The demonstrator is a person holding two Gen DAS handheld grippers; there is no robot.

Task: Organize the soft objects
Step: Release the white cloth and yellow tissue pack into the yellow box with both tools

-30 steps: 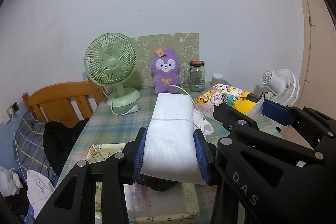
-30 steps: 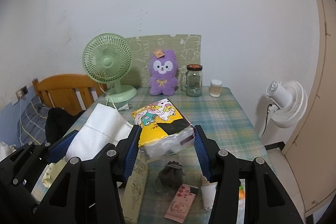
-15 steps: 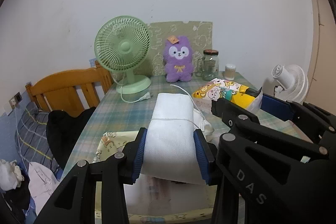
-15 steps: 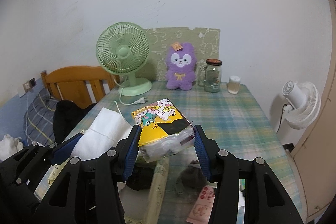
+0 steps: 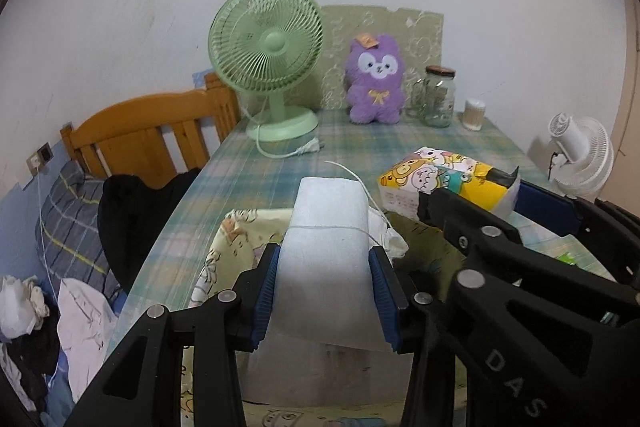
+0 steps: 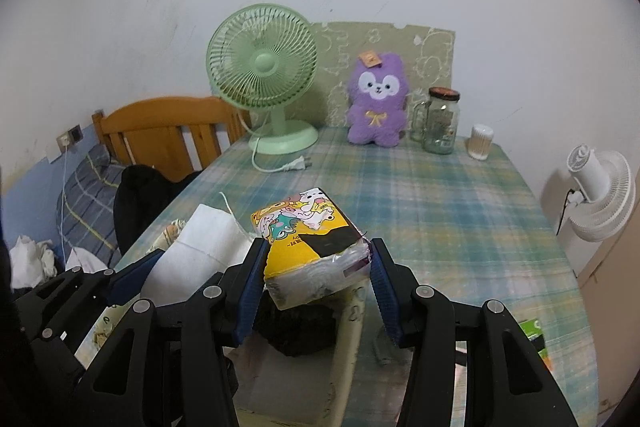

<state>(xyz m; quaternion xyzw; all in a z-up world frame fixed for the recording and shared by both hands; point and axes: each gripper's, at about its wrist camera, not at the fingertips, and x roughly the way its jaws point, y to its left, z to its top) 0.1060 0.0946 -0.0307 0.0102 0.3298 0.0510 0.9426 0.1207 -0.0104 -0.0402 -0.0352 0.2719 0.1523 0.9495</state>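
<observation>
My left gripper point(image 5: 325, 283) is shut on a white foam roll point(image 5: 326, 247) tied with string, held above a pale yellow cartoon-print fabric box point(image 5: 224, 247). My right gripper point(image 6: 318, 279) is shut on a yellow cartoon tissue pack point(image 6: 308, 239), held above the same box's right wall point(image 6: 344, 339). The tissue pack point(image 5: 440, 175) and the right gripper's arm point(image 5: 520, 267) show at the right of the left wrist view. The foam roll point(image 6: 200, 247) shows at the left of the right wrist view. A dark soft item point(image 6: 296, 327) lies in the box under the pack. A purple plush point(image 6: 378, 101) sits at the table's back.
A green desk fan point(image 6: 264, 67) with a loose cord and plug point(image 6: 296, 165) stands at the back left. A glass jar point(image 6: 440, 121) and a small cotton-swab tub point(image 6: 482, 143) stand by the plush. A wooden headboard point(image 5: 148, 131), a white floor fan point(image 6: 600, 195), and a green card point(image 6: 534, 335) are around the plaid table point(image 6: 440, 211).
Both grippers have pulled back and tilted down with their loads. The fabric box now shows larger beneath them, and the fan and plush sit farther off.
</observation>
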